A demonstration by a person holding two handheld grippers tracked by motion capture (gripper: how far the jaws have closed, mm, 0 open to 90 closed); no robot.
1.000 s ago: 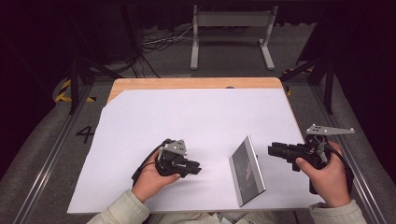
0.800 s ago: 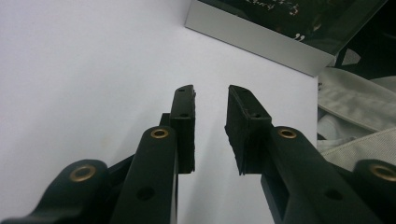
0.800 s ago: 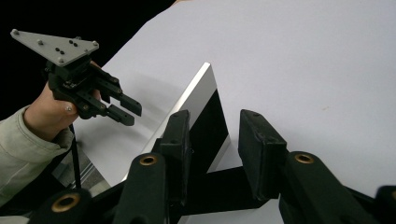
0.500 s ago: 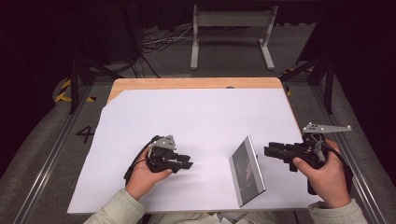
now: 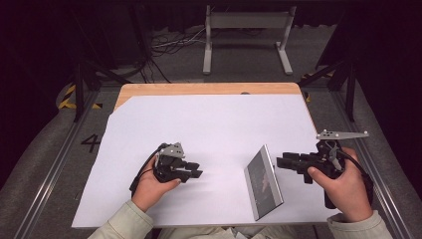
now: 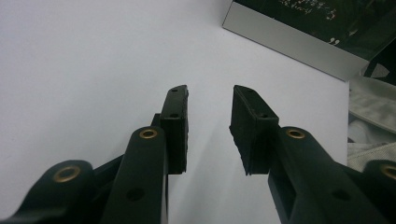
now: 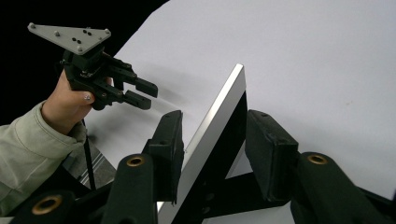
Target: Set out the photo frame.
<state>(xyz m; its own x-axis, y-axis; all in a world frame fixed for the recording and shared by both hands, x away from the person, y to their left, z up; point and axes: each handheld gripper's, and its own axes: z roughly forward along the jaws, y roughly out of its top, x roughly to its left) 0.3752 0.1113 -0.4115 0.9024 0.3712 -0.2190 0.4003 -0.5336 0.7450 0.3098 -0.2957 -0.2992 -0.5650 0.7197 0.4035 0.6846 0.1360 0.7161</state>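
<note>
Box (image 5: 263,181) between open tools.

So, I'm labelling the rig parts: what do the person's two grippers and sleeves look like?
Both are black, pistol-gripped tools with two flat-padded jaws and brass-coloured rivets. The left gripper and right gripper each carry a grey three-cornered plate on top; a black cable trails from the left one. The sleeves are pale khaki.

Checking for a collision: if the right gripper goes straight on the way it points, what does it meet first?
The right gripper, jaws open, would likely meet the silver-edged flat box first; in its own view the box's edge sits between the jaws.
</note>
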